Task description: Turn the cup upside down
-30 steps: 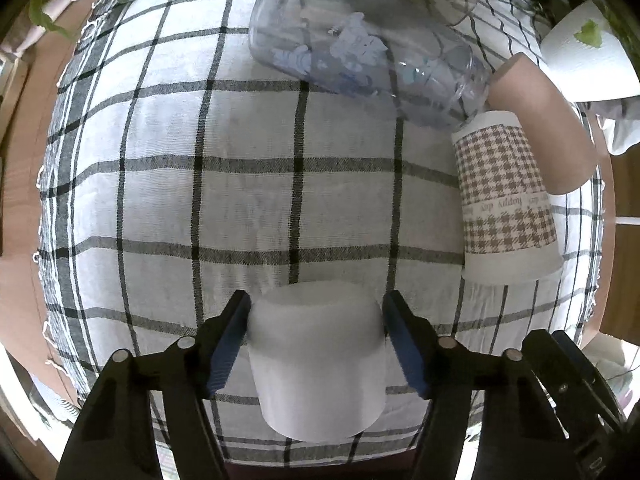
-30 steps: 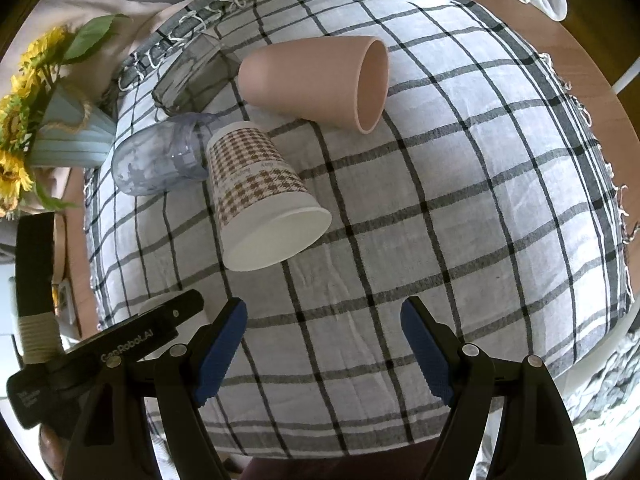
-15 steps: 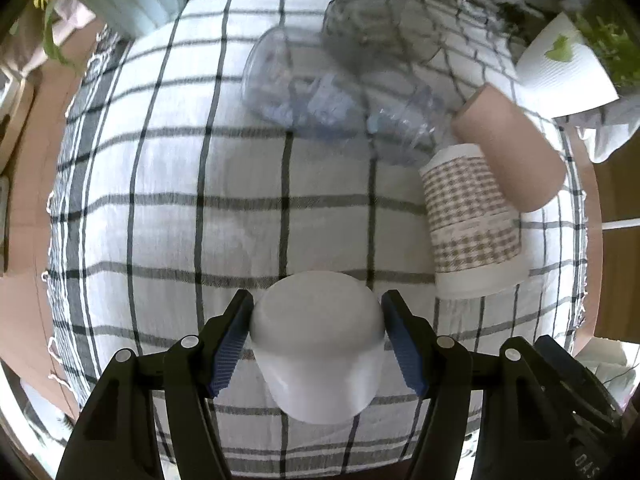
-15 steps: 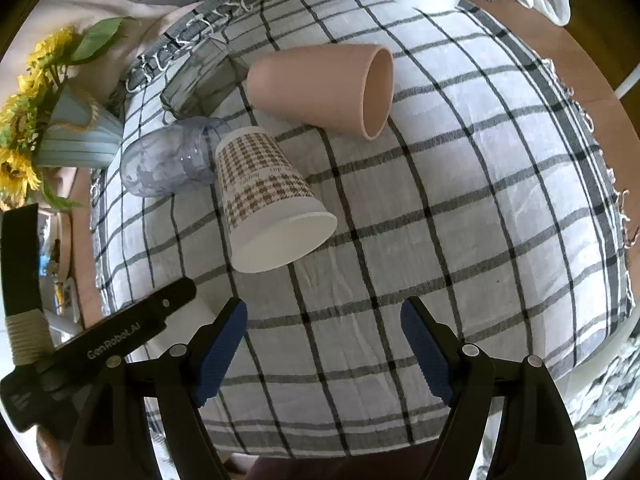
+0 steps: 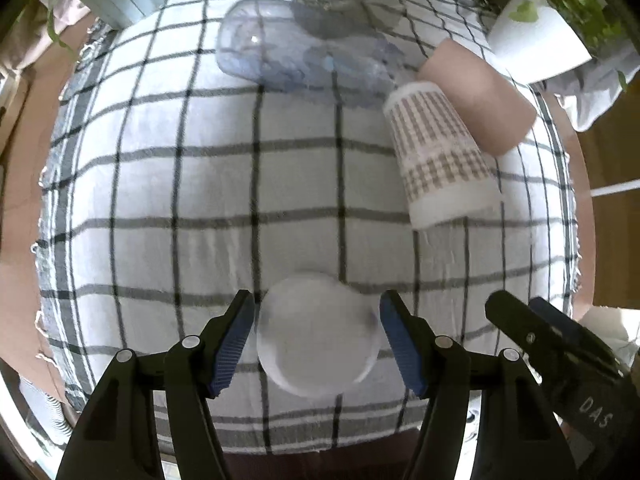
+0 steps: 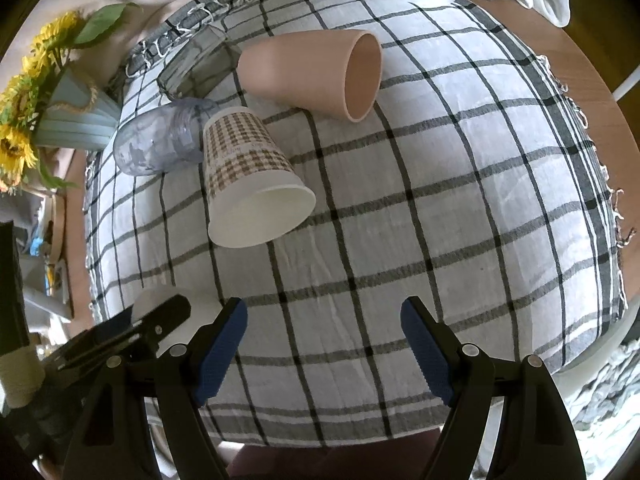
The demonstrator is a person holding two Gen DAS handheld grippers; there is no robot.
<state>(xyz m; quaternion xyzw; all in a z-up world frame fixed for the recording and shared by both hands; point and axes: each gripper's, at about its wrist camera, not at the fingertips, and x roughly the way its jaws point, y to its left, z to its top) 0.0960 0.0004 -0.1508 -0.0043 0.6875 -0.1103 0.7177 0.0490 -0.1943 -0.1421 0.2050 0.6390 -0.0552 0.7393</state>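
Note:
A plain white cup (image 5: 318,334) stands bottom-up on the checked cloth (image 5: 180,200) between the blue pads of my left gripper (image 5: 317,344). The pads stand a little apart from its sides, so the gripper is open. The same cup (image 6: 160,300) shows at the lower left of the right wrist view, partly behind the left gripper. My right gripper (image 6: 324,350) is open and empty above the cloth (image 6: 460,220).
A checked paper cup (image 5: 438,158) (image 6: 250,176), a pink cup (image 5: 476,96) (image 6: 316,74) and a clear plastic cup (image 5: 296,56) (image 6: 160,142) lie on their sides. A white plant pot (image 5: 536,44), a glass tumbler (image 6: 192,64) and a sunflower vase (image 6: 76,116) stand at the back.
My left gripper has lifted and pulled back, now looking more steeply down on the white cup's base, and its pads have opened slightly off the cup. My right gripper barely moved.

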